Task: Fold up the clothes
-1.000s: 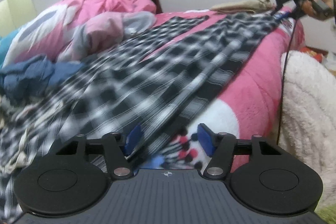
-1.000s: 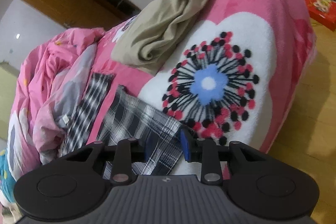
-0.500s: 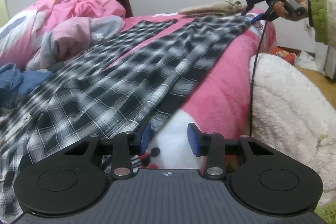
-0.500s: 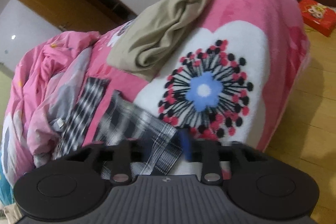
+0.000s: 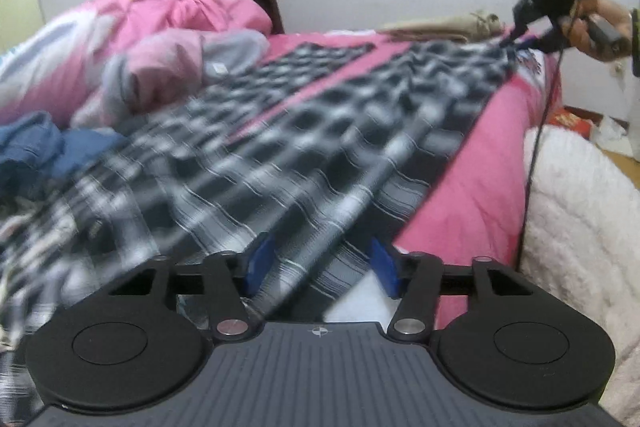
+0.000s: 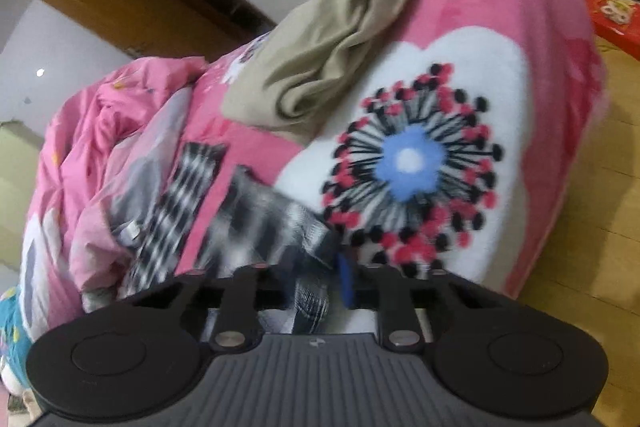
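A black-and-white plaid garment lies stretched along the pink bed, blurred with motion. My left gripper is at its near end. Its blue pads stand apart, and a fold of the plaid lies loosely between them. At the far end, a hand holds my right gripper. In the right wrist view my right gripper has its jaws closing, with a bunched corner of the plaid garment pinched between them. Only one of its blue pads shows; cloth hides the other.
A crumpled pink quilt and a blue garment lie along the bed's left side. A beige garment rests near the flower print. White fluffy fabric borders the bed's right edge. A red box sits on the wooden floor.
The right jaws widened, then narrowed onto the plaid corner. More of the plaid now lies between the left pads, and the garment is blurred with motion.
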